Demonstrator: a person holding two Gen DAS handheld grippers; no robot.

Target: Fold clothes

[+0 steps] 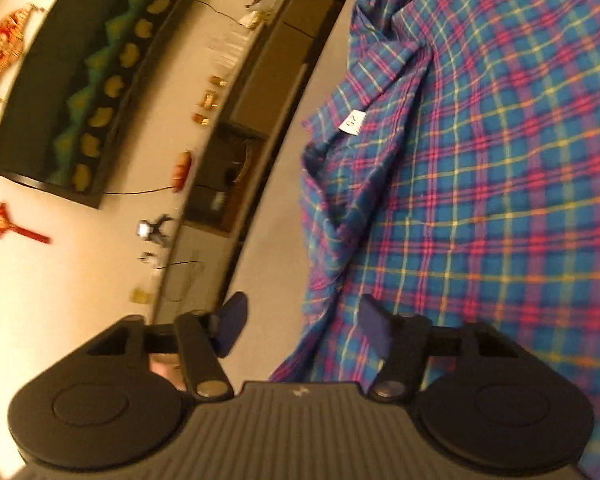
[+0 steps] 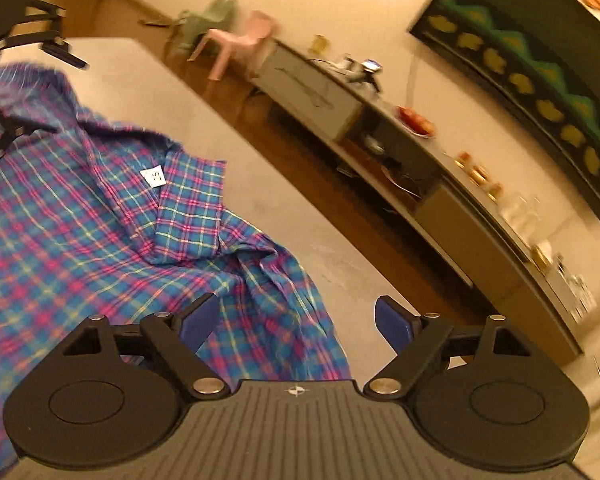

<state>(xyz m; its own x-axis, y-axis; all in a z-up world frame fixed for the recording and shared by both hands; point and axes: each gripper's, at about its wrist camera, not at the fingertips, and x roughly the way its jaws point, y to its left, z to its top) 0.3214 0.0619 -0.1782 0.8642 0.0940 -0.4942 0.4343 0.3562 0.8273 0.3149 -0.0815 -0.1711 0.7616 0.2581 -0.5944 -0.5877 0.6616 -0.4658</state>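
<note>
Plaid cotton, blue crossed with pink and yellow: the shirt (image 2: 80, 232) lies spread and rumpled on the pale tabletop (image 2: 260, 208), collar and white size label (image 2: 153, 176) toward the far edge; it looks light, soft and limp, likely to sag and slide from a loose pinch, so a seam, the collar or a doubled hem edge seems the surest place to take hold. In the right wrist view the right claw (image 2: 300, 320) stands wide with nothing between its blue pads, above the bunched corner of cloth by the tabletop edge; one pad is over fabric, the other over bare surface. In the left wrist view the left claw (image 1: 304, 326) is likewise spread wide and empty, straddling the shirt's crumpled side edge, cloth to its right and tabletop to its left; whether either touches the cloth I cannot tell.
</note>
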